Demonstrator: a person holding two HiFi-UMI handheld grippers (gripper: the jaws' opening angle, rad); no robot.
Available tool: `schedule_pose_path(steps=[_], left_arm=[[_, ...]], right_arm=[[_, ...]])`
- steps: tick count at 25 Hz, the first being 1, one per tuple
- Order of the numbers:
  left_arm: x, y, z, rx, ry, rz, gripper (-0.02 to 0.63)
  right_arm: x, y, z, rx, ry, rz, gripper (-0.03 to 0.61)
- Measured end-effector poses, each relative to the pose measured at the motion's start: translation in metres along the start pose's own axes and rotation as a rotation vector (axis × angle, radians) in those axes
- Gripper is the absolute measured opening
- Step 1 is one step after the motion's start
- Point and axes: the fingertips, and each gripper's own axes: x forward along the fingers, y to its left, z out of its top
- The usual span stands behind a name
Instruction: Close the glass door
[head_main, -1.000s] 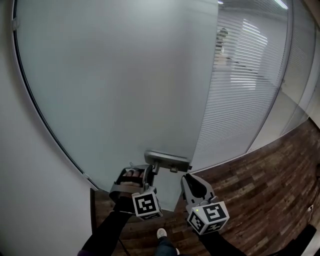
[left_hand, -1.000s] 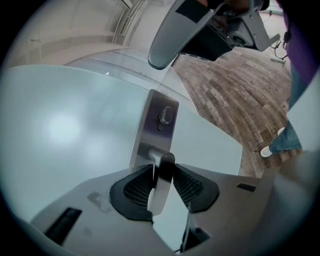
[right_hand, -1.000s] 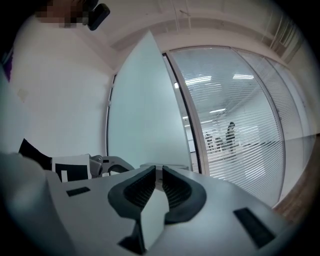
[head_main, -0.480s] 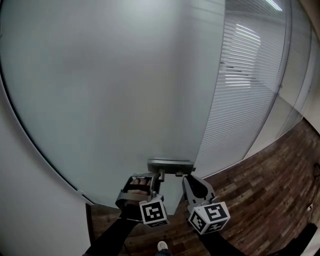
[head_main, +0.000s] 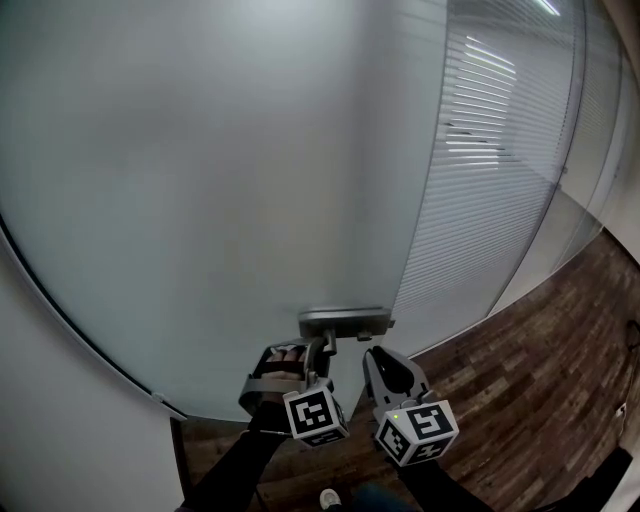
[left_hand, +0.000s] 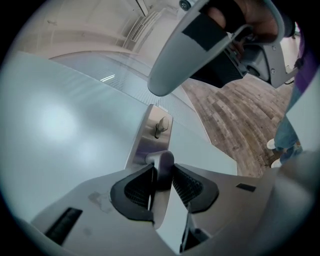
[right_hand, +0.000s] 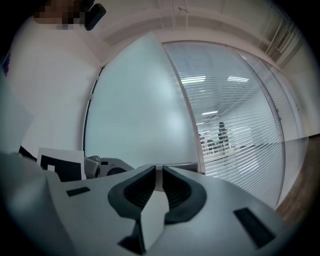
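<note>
Left jaws round handle (left_hand: 161, 167), frosted glass door (head_main: 200, 200)

floor (head_main: 520, 340): brown wood planks, lower right | partition (head_main: 490, 150): glass with horizontal blinds, right | wall (head_main: 40, 420): plain white, left | person (right_hand: 221, 134): small, standing behind the blinds

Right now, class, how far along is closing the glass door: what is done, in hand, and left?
Done: the left tool has the handle between its jaws, which have just been closing on it. In hand: the door is held by that grip; the right tool is open and empty. Left: the door's edge seems not yet flush with the blinds panel, so finish the swing, then release.
</note>
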Motion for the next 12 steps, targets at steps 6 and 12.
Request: schedule_pose_path(steps=[6,12], left_arm=[[0.023,0.034,-0.001,-0.033,0.033,-0.009,0.115],[0.041,0.057,-0.002,-0.054,0.068,-0.005,0.115]], right_arm=[[0.038,-0.014,0.016,0.014,0.008,0.035,0.040],[0.078,-0.032,0.028,0.006,0.030,0.108,0.040]])
